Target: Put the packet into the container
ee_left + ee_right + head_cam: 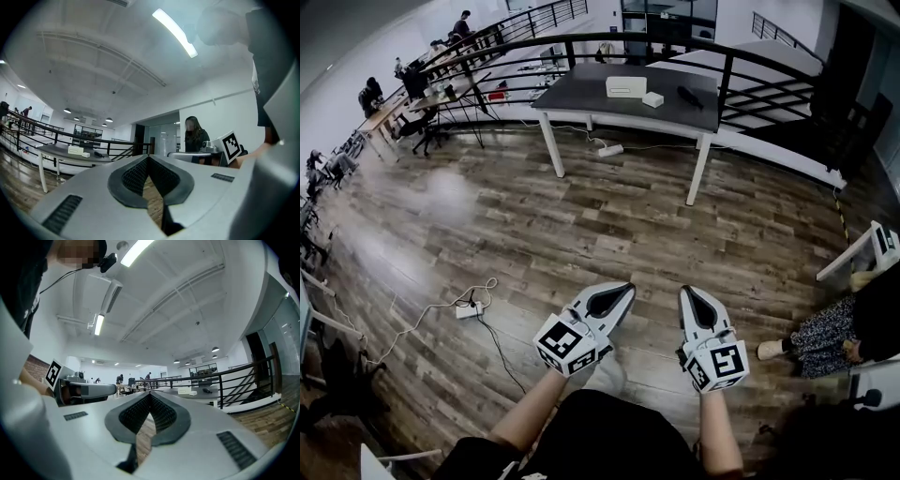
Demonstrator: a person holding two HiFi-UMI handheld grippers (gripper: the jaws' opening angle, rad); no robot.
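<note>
Far across the room a dark table (pixel 581 94) carries a white box-shaped container (pixel 625 86) with a small white packet (pixel 652 99) just to its right. My left gripper (pixel 624 289) and right gripper (pixel 686 292) are held side by side close to my body, over the wooden floor and well short of the table. Both have their jaws shut with nothing between them. From the left gripper view the table (pixel 56 151), container (pixel 75 150) and packet (pixel 86 154) sit small at the left. They show again in the right gripper view, the container (pixel 187 391) beside the packet (pixel 193 393).
A black object (pixel 689 95) lies on the table right of the packet. A black railing (pixel 731 70) curves behind the table. A white cable and power strip (pixel 469 309) lie on the floor at the left. A seated person (pixel 834 337) is at the right; desks with people (pixel 403 94) stand far left.
</note>
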